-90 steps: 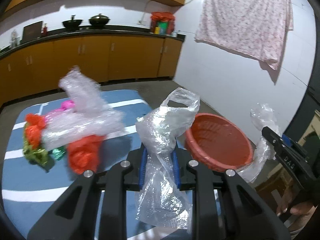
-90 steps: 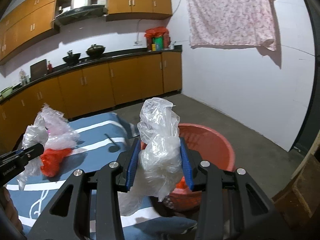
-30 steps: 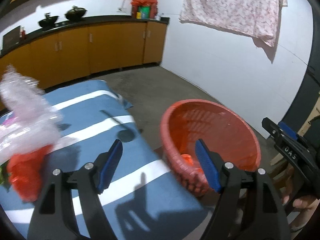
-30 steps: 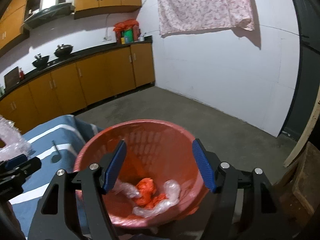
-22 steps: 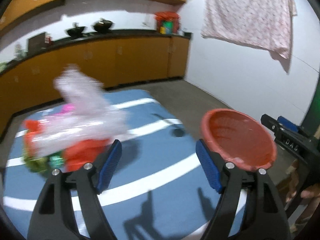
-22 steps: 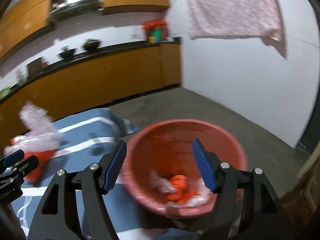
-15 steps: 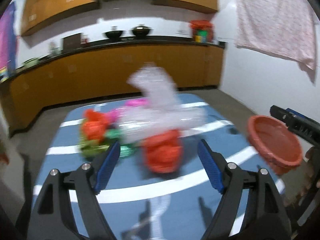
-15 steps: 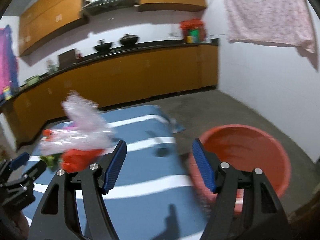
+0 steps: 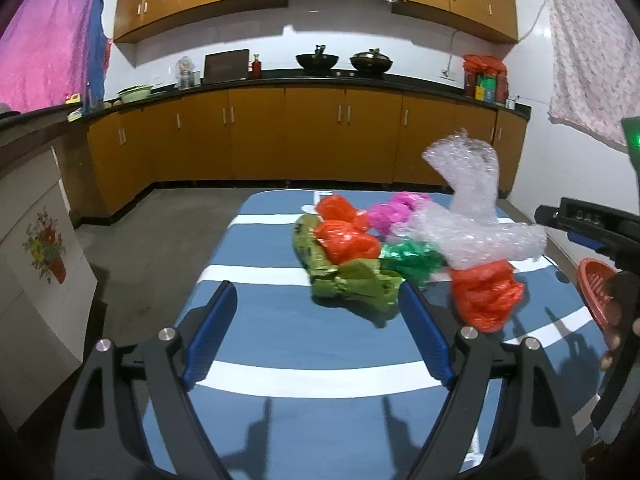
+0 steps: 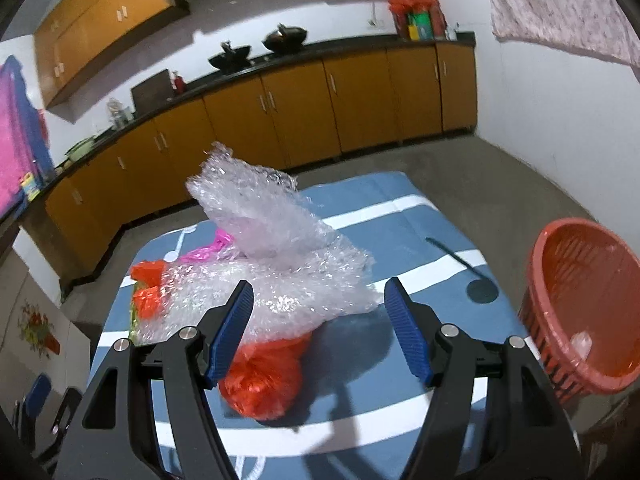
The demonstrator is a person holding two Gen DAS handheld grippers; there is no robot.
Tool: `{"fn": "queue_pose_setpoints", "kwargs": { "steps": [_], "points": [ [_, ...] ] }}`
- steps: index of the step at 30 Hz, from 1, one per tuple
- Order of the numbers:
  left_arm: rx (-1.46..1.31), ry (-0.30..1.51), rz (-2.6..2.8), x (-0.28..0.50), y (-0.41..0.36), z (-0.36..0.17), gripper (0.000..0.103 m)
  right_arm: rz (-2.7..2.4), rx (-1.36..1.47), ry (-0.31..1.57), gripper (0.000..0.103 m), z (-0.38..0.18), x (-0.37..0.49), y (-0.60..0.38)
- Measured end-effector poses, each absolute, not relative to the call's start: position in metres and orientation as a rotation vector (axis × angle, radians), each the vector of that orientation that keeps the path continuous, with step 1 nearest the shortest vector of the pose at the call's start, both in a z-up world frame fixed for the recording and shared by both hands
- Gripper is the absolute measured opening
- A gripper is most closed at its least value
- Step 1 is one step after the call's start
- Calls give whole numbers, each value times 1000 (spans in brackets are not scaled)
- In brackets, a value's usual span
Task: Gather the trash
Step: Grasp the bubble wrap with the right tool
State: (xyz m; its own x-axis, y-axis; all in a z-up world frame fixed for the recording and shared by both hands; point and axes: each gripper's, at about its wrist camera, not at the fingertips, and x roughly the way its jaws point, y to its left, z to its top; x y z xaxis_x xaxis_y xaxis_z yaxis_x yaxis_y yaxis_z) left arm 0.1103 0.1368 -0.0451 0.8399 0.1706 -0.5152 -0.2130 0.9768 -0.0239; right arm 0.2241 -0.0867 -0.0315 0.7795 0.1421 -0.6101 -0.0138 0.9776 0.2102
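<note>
Bubble wrap [image 10: 280, 264] lies heaped on the blue-striped bench [image 9: 320, 376], over the orange bag [image 10: 262, 384] and beside the green bag [image 9: 352, 280]. It looks light, soft and springy (likely slippery too), so pinching a bunched fold seems best. The left claw [image 9: 316, 334], jaws just widened, and right claw [image 10: 320, 330] gape empty; the red basket [image 10: 580, 304] stands beside the bench.

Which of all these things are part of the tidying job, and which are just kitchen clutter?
Job:
bubble wrap
red bags
green bags
pink bag
red basket

Just there:
woks
hanging cloth
cabinets
</note>
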Motion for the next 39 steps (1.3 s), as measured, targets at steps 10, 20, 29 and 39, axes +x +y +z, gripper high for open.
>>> {"fn": "queue_pose_setpoints", "kwargs": {
  "steps": [10, 20, 29, 39],
  "points": [
    [-124, 534, 221, 110, 158, -50, 81, 112, 208, 783, 50, -59, 235, -67],
    [-135, 545, 216, 111, 157, -55, 81, 151, 105, 710, 12, -42, 215, -60],
    [-138, 562, 204, 119, 154, -61, 81, 102, 112, 629, 11, -23, 195, -97],
    [-175, 589, 185, 164, 158, -62, 81, 6, 103, 568, 10, -18, 175, -137]
  ]
}}
